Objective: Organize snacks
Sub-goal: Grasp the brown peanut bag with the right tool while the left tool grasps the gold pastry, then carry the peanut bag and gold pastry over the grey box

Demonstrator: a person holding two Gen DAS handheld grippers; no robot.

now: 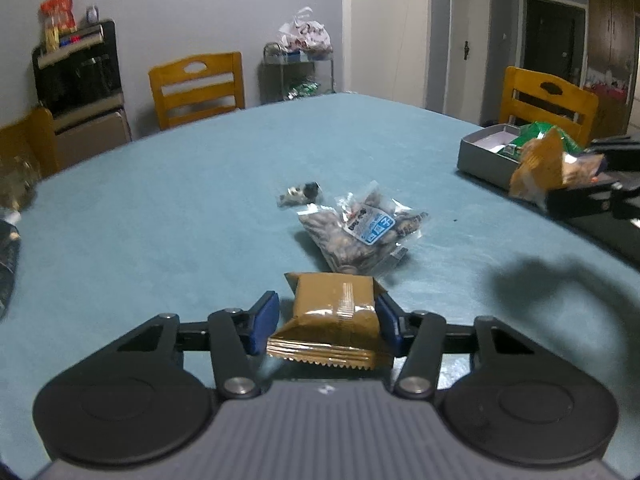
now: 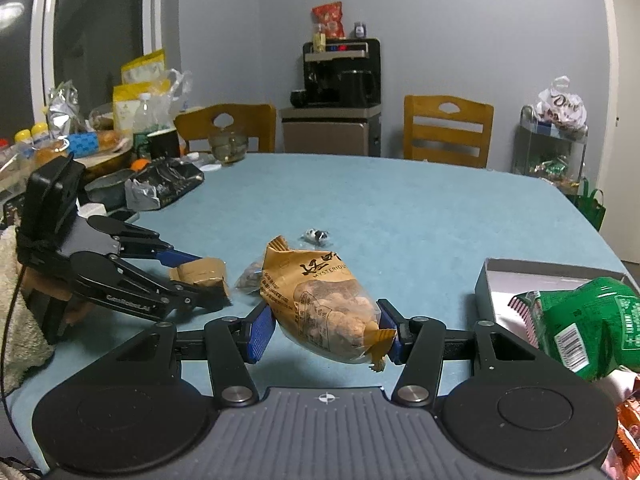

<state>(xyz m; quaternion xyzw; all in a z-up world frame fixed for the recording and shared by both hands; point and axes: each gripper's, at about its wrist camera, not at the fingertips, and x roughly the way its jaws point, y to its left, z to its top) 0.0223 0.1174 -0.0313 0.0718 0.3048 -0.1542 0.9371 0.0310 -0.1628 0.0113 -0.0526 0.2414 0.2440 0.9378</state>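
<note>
On the blue tablecloth lies a small brown snack packet (image 1: 332, 312), and my left gripper (image 1: 326, 320) is shut on it, a blue pad at each side. The right wrist view shows that gripper (image 2: 206, 278) low at the left. My right gripper (image 2: 326, 328) is shut on a tan bag of fried snacks (image 2: 320, 300), held clear of the cloth; it also shows in the left wrist view as the tan bag (image 1: 544, 168) just before a grey box (image 1: 484, 160). A green packet (image 2: 584, 324) lies in the grey box (image 2: 492, 280).
A clear bag of nuts with a blue label (image 1: 360, 232) and a small wrapped candy (image 1: 300, 194) lie mid-table. Bottles, bags and bowls (image 2: 120, 140) crowd the far left edge. Wooden chairs (image 2: 448, 132) stand round the table.
</note>
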